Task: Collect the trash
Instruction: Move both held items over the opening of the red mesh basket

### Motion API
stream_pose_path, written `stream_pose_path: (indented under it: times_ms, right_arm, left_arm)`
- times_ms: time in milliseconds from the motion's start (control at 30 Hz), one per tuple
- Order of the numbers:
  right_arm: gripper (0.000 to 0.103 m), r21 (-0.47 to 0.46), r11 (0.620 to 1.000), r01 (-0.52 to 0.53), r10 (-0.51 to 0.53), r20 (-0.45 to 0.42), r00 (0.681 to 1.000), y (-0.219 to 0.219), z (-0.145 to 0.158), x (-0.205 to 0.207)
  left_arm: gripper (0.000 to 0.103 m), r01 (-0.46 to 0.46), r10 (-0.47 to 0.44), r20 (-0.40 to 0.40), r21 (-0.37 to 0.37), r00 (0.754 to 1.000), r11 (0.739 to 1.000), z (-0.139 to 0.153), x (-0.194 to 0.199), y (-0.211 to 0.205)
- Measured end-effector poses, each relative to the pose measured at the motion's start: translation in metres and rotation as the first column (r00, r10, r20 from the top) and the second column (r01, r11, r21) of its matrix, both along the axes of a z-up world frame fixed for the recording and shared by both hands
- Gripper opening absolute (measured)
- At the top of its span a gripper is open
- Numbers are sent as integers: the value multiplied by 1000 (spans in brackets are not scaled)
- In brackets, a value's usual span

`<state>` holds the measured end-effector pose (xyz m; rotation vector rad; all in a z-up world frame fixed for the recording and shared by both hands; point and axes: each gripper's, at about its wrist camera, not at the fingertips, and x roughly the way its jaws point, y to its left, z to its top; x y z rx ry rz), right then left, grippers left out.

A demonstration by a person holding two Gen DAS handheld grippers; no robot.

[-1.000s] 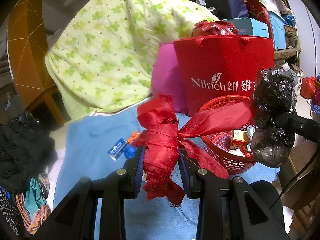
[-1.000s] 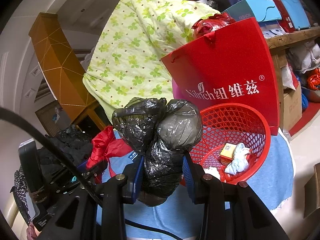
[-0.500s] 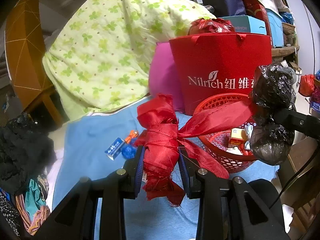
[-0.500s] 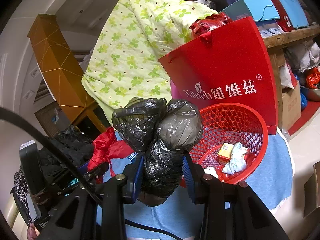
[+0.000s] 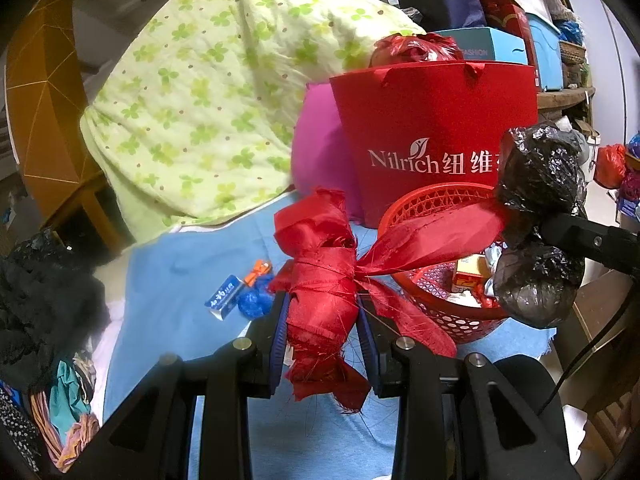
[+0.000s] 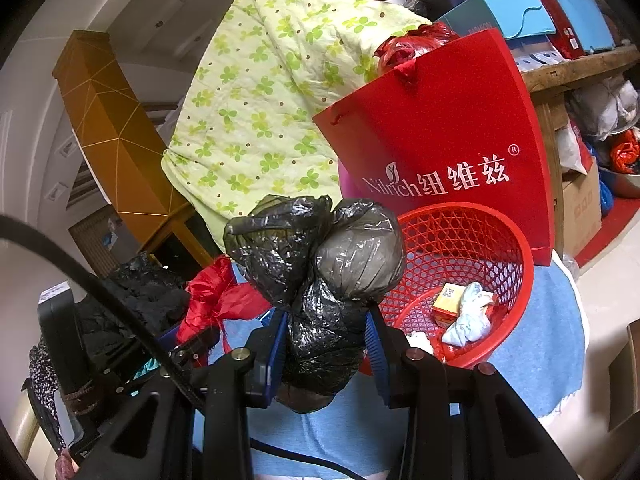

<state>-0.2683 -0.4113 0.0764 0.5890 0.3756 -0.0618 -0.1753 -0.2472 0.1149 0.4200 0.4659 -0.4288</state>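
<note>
My left gripper (image 5: 323, 320) is shut on a frayed red ribbon bow (image 5: 320, 276), held above the blue cloth (image 5: 180, 264). My right gripper (image 6: 326, 332) is shut on a crumpled black plastic bag (image 6: 320, 252); the bag also shows at the right of the left wrist view (image 5: 540, 184). A red mesh basket (image 6: 516, 256) stands just right of the bag, holding a small yellow box (image 6: 448, 300) and a white-blue wad (image 6: 470, 312). The basket also shows in the left wrist view (image 5: 436, 196) behind the ribbon. The ribbon shows at left in the right wrist view (image 6: 216, 296).
A red Nilrich paper bag (image 5: 432, 128) stands behind the basket, next to a pink cushion (image 5: 320, 160) and a green flowered quilt (image 5: 208, 100). A small blue box (image 5: 224, 296), a blue wad (image 5: 252, 304) and an orange scrap (image 5: 258, 270) lie on the cloth. Dark clothes (image 5: 44, 292) pile at left.
Both grippers keep their hold. The scene has shifted slightly left in both views; the basket sits a little closer to the black bag.
</note>
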Motion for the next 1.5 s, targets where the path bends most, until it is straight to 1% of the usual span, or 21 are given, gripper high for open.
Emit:
stream_pose_path:
  times_ms: [633,1500]
  right_arm:
    - [39,4,1000,7,-7,-4,1000,1,-1,1]
    - [39,31,999,23,-22,-17,1000,-6,-4,1]
  left_arm:
    - [35,30,-30,-3,16,1000,999,-1,1,-6]
    - [35,42,-42,-16,24,999,999,-8,3,-12]
